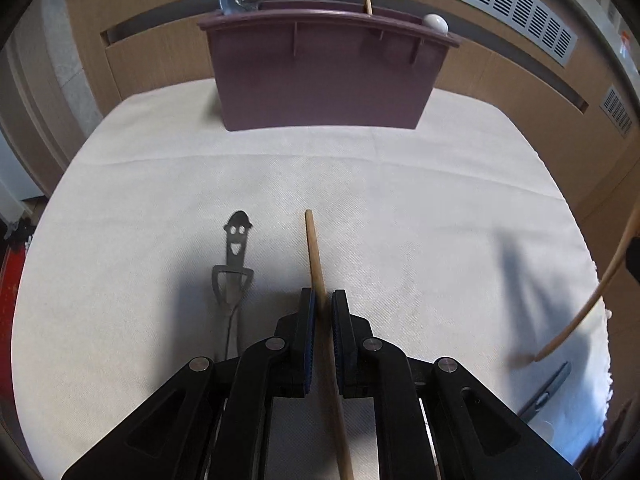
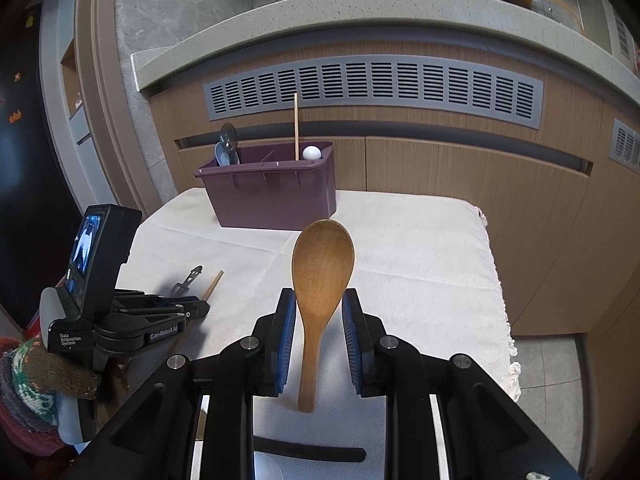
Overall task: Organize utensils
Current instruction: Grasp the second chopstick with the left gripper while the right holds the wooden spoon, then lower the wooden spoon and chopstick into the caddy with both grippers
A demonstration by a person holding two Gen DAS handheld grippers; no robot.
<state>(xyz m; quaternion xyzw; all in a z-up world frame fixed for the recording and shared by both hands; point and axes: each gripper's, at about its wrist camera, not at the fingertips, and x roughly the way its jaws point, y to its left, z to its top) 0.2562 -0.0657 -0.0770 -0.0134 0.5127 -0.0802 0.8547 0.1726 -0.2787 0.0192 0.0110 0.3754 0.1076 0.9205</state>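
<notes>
Seemingly gripped, smooth round wooden chopstick (image 1: pixel 316 264) crosses woven cloth (image 1: pixel 400 216).

Expect even, moderately bright daylight in both views. On the white cloth (image 1: pixel 400 208), soft dark shadows fall beneath the fingers (image 1: pixel 308 320) and at the right edge. Note strong fisheye bending: the vent grille (image 2: pixel 372 84) curves, and the corners go black. Focus is sharp centrally; edges soften slightly. You will see no harsh glare.
</notes>
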